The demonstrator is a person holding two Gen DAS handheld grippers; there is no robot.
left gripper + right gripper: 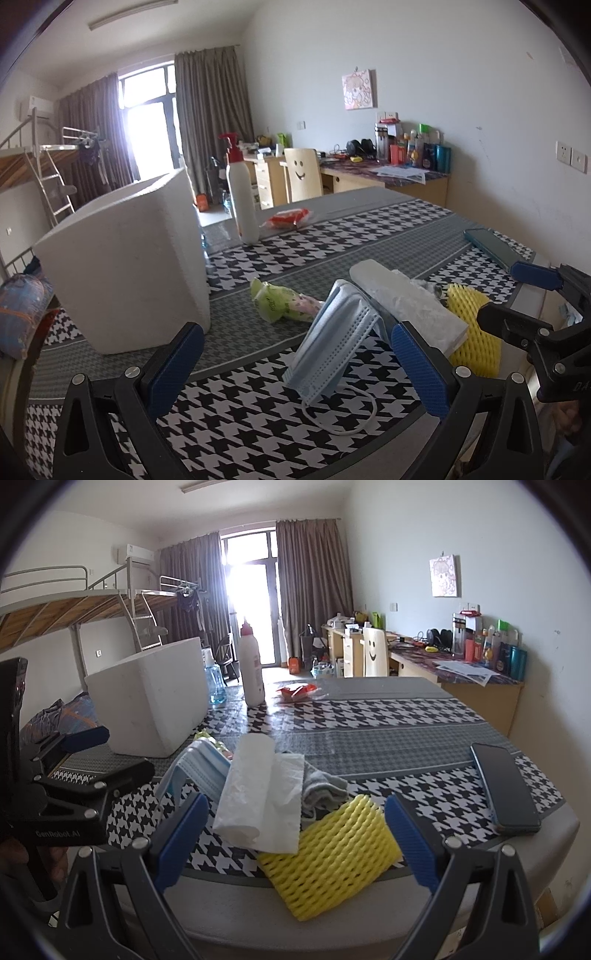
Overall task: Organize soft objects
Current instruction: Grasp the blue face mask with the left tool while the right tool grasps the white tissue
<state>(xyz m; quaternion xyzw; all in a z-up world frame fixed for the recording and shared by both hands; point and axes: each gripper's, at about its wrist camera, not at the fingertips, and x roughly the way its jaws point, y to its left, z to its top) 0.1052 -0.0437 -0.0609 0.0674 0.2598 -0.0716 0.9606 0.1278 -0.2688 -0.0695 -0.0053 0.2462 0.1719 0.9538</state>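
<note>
Both grippers' fingers spread wide, empty — left (295, 365) facing blue mask (332, 347), right (295, 845) over what looks like yellow foam netting (332, 864)

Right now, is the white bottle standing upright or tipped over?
Upright. The white bottle stands on its base on the table, red pump on top.

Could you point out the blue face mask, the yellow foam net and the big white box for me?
blue face mask (334, 332), left wrist view, on its pleated front.
yellow foam net (328, 860), right wrist view, on the middle of its mesh.
big white box (125, 269), left wrist view, on its near side wall.
</note>
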